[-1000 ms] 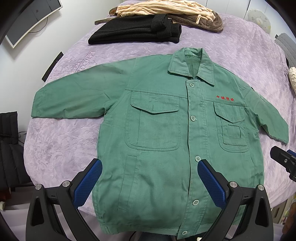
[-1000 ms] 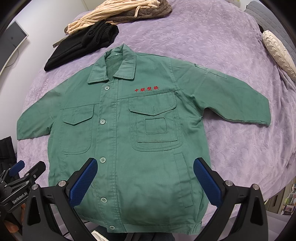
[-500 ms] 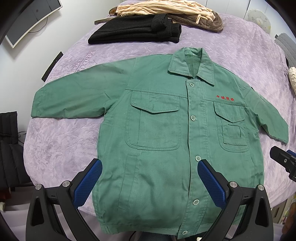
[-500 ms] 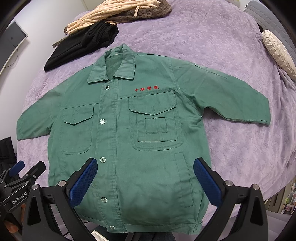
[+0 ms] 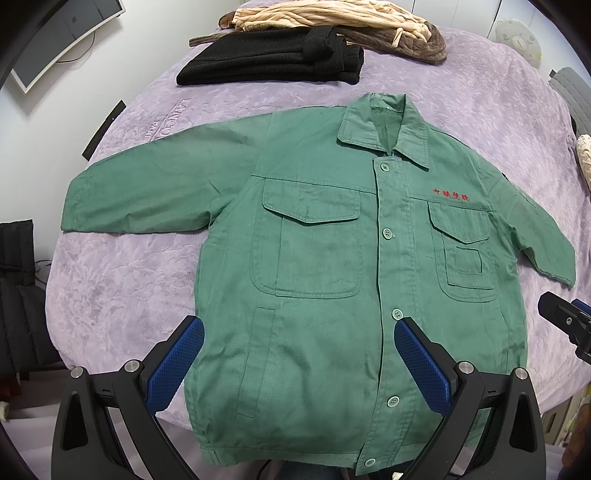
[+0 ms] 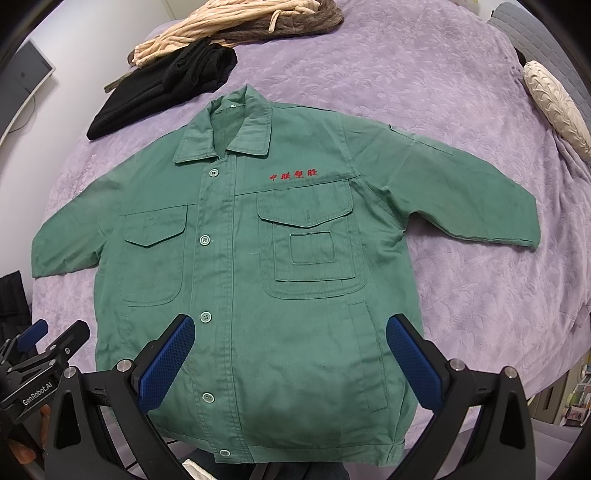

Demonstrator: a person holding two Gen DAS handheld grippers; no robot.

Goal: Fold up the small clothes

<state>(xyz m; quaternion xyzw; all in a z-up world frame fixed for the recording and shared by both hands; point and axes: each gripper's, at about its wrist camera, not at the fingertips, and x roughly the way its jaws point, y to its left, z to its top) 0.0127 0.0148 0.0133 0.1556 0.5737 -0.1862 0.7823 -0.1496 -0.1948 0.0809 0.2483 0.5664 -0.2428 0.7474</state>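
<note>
A small green buttoned jacket (image 5: 325,266) with red embroidered characters lies flat, front up, on a purple bedspread (image 5: 122,277), sleeves spread to both sides. It also shows in the right wrist view (image 6: 258,280). My left gripper (image 5: 299,363) is open and empty, held above the jacket's lower left half near the hem. My right gripper (image 6: 290,360) is open and empty above the lower right half. The other gripper shows at each view's edge: the right one (image 5: 565,325) and the left one (image 6: 40,354).
A folded black garment (image 5: 273,59) and a beige and brown pile (image 5: 332,26) lie at the far side of the bed. A cream cushion (image 6: 557,107) sits at the right. A monitor (image 5: 59,33) stands beyond the bed at the left.
</note>
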